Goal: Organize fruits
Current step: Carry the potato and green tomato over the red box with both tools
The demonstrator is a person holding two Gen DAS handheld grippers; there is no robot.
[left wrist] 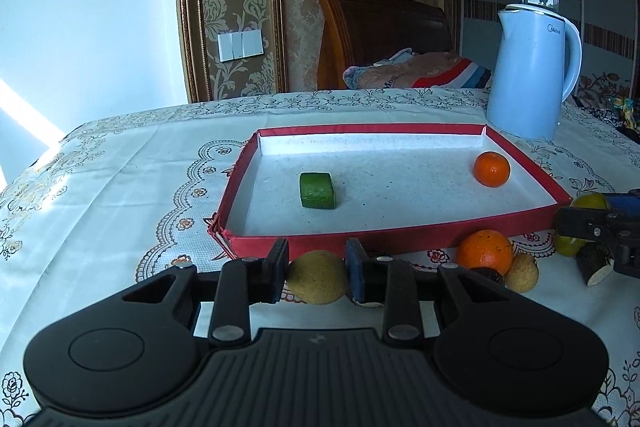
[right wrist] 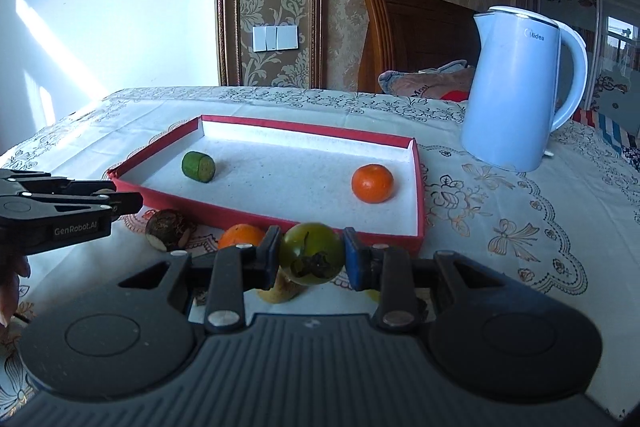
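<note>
At the lower centre of the left wrist view, the left gripper (left wrist: 316,273) has its jaws pinching a round tan fruit (left wrist: 317,277) just in front of the red tray (left wrist: 400,239) on the worktop (left wrist: 100,187). In the right wrist view the right gripper (right wrist: 311,259) has its jaws clamped on a green tomato-like fruit (right wrist: 312,253) at the tray's near rim. Inside the tray lie a green cucumber piece (left wrist: 317,190) at centre left and a small orange (left wrist: 492,169) at right, while a pale blue kettle (left wrist: 532,71) stands at upper right.
</note>
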